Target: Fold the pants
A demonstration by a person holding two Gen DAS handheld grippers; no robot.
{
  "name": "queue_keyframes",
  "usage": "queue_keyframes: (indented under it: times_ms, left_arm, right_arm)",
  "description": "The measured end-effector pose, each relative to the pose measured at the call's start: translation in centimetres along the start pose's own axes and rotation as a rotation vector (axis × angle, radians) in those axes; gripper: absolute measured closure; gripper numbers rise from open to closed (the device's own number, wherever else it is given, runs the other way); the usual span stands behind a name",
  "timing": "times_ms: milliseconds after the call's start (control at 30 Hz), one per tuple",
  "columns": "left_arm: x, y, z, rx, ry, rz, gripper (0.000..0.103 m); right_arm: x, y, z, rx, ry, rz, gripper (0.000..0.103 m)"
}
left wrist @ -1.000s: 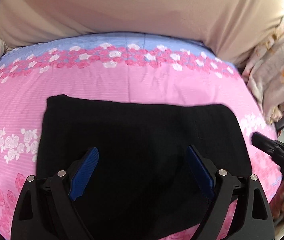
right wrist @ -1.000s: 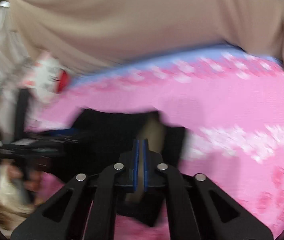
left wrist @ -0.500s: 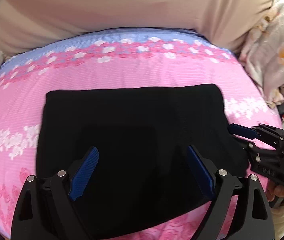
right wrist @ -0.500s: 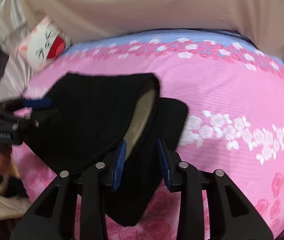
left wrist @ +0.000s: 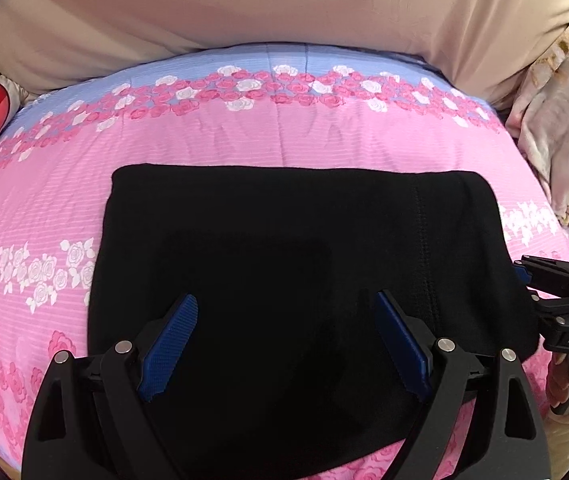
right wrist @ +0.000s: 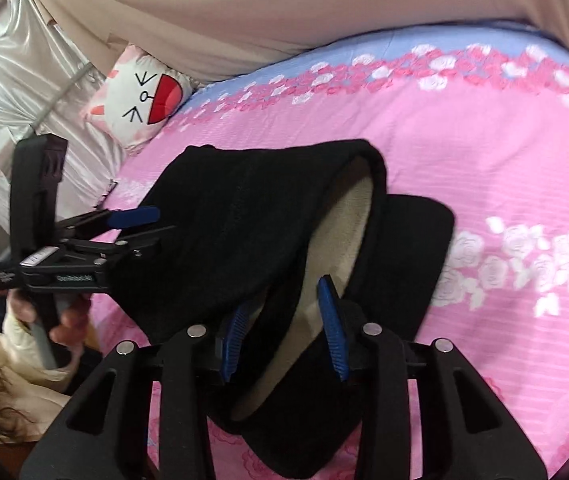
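Pants (left wrist: 296, 264) lie folded on the bed (left wrist: 244, 140); both grippers (left wrist: 284, 344) (right wrist: 284, 328) hover over them, fingers released. Next: grip the open waistband between the right fingers and fold once more.

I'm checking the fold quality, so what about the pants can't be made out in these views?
- Left wrist view: the near edge of the pants is hidden behind the left gripper.
- Right wrist view: the waistband opening sits behind the right gripper.
- Both views: creases vanish in the black fabric.
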State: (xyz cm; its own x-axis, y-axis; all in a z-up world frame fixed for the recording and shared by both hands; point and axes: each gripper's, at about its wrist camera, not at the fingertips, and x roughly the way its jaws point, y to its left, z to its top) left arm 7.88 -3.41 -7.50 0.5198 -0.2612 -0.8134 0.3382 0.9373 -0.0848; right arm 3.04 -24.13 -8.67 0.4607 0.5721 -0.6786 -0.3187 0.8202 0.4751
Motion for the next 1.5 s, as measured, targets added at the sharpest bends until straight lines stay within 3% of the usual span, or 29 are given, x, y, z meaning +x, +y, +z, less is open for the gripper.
queue_keyframes:
  times_ms: [333, 400, 433, 533, 667, 767, 833, 867, 933, 1067, 1100, 1200, 1267, 1367, 1400, 1433, 1467, 1500]
  left_arm:
    - [0.5, 0.2, 0.6, -0.004, 0.001, -0.015, 0.016]
    - [0.5, 0.3, 0.7, -0.005, 0.001, -0.015, 0.016]
    - [0.5, 0.3, 0.8, -0.006, 0.001, -0.020, 0.016]
    - [-0.2, 0.2, 1.0, -0.001, -0.012, -0.041, 0.016]
    - [-1.5, -0.4, 1.2, 0.025, -0.062, -0.059, 0.016]
    - [0.2, -1.0, 0.8, 0.052, -0.052, -0.041, 0.016]
    - [1.4, -1.9, 0.3, 0.101, -0.053, 0.057, 0.016]
    - [1.2, -2.5, 0.0, 0.137, -0.066, 0.077, 0.016]
    - [0.1, -2.9, -0.2, 0.171, -0.095, 0.094, 0.016]
    - [-2.4, -1.2, 0.2, 0.136, -0.160, 0.112, 0.016]
    - [-2.9, -0.2, 0.4, 0.103, -0.178, 0.118, 0.016]
    - [-3.1, 2.1, 0.9, 0.035, -0.191, 0.153, 0.016]
    - [-1.8, 4.4, 1.3, -0.035, -0.165, 0.242, 0.016]
    - [0.0, 7.8, 1.1, -0.105, -0.134, 0.264, 0.014]
    - [0.4, 8.7, 1.0, -0.123, -0.133, 0.245, 0.006]
    - [0.7, 9.7, 0.9, -0.142, -0.141, 0.228, 0.005]
    - [0.9, 10.3, 0.8, -0.154, -0.144, 0.211, 0.005]
    - [1.1, 10.7, 0.8, -0.161, -0.145, 0.179, 0.005]
  right_arm:
    - [3.5, -0.3, 2.6, 0.025, 0.029, 0.063, 0.069]
    - [3.5, 0.1, 2.3, 0.028, 0.018, 0.061, 0.082]
    - [3.3, 0.1, 2.1, 0.033, 0.018, 0.062, 0.093]
    - [0.9, -0.3, 1.6, 0.108, -0.030, 0.119, 0.095]
    - [-3.6, -0.9, 0.1, 0.156, -0.119, 0.084, 0.095]
    - [-1.3, -4.2, -2.0, 0.229, -0.052, 0.022, 0.094]
    - [-0.5, -6.2, -2.9, 0.317, -0.087, 0.140, 0.095]
    - [-1.0, -6.1, -2.8, 0.334, -0.094, 0.144, 0.094]
    - [-2.4, -5.0, -2.6, 0.285, -0.120, 0.072, 0.089]
    - [-8.6, -2.6, -3.3, 0.219, -0.260, -0.243, 0.089]
    - [-9.7, -1.6, -3.4, 0.209, -0.288, -0.280, 0.089]
    - [-10.0, 2.4, -2.4, 0.130, -0.295, -0.258, 0.089]
    - [-8.1, 5.1, -1.2, 0.064, -0.259, -0.228, 0.089]
    - [-2.7, 7.5, 0.9, -0.046, -0.186, -0.273, 0.090]
    - [-1.2, 7.0, 1.4, -0.055, -0.170, -0.317, 0.090]
    - [0.6, 5.2, 1.8, -0.039, -0.141, -0.411, 0.094]
    - [1.3, 3.8, 1.9, -0.005, -0.126, -0.453, 0.103]
    - [1.4, 1.2, 1.6, 0.080, -0.129, -0.404, 0.103]
